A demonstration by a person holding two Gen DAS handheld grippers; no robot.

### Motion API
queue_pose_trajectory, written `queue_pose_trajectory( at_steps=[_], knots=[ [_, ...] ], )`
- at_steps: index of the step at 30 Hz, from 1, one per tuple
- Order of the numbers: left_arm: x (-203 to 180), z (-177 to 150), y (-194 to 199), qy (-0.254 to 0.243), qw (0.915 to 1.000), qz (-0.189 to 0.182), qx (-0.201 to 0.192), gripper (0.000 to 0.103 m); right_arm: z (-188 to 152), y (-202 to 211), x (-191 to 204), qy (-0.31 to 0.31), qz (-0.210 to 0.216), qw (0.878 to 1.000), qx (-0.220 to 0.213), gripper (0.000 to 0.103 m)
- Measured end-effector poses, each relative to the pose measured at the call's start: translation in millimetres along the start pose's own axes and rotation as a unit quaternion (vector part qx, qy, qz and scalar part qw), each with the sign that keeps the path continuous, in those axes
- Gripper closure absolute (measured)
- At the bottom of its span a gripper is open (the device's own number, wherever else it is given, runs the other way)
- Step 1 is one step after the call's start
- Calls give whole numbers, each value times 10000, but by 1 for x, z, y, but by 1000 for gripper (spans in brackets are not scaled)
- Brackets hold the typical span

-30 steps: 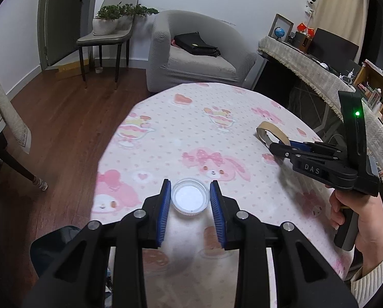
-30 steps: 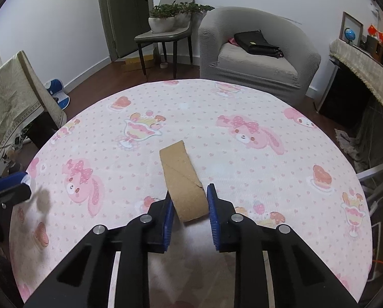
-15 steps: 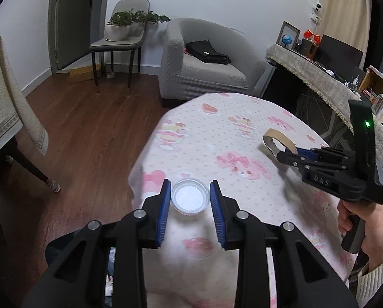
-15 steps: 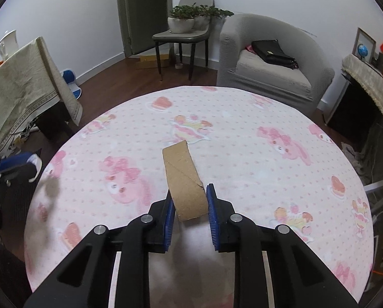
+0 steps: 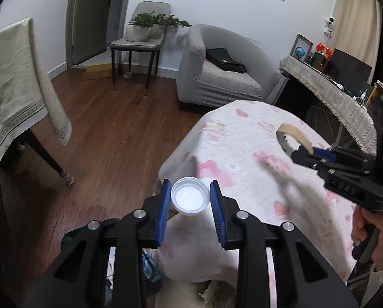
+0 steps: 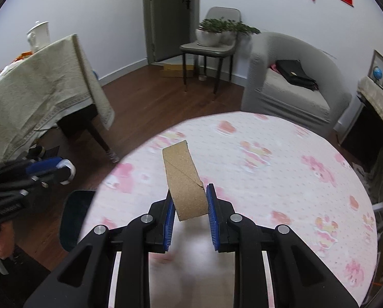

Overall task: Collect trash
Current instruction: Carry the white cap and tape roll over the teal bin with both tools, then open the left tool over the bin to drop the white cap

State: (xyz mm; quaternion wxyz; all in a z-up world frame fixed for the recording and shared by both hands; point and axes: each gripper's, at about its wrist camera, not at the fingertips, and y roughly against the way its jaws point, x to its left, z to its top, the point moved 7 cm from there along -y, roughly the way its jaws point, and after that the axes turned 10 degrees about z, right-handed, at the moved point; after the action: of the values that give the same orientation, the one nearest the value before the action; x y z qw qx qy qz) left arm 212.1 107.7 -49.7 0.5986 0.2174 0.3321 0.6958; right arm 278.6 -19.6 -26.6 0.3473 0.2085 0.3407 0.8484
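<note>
Left tongs (image 5: 190, 201) clenched on a small white cap (image 5: 190, 197), gripped across its rim, hanging over the near edge of the counter (image 5: 245, 154). Right tongs (image 6: 189, 214) clenched on a cardboard tube (image 6: 185, 179), squeezed at its near end, above the counter.

Handling: both look very light. The cap is probably stiff plastic with a slick rim; take it across the full width, as now. The tube is thin card and likely crushable; a hard squeeze may flatten it, so hold gently near one end.

Views: the left view shows the tube's open hollow end and the hand (image 5: 376, 233) on the right handle. The right view shows the tube's side seam, the cap side-on, and a dark bin-like shape (image 6: 74, 220) by the counter edge, unclear.
</note>
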Motion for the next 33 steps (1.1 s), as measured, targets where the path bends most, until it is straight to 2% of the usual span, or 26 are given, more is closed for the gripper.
queue_pose_trajectory(
  at_steps=[9, 20, 33],
  knots=[
    [53, -36, -7, -17, 9989, 404, 256, 70, 4, -5, 60, 42, 404, 9992, -42, 80],
    [107, -78, -20, -104, 9948, 810, 604, 70, 13, -24, 114, 244, 687, 9973, 0, 79],
    [151, -118, -41, 29, 9889, 961, 1133, 70, 23, -55, 164, 453, 1003, 9937, 197, 79]
  ],
)
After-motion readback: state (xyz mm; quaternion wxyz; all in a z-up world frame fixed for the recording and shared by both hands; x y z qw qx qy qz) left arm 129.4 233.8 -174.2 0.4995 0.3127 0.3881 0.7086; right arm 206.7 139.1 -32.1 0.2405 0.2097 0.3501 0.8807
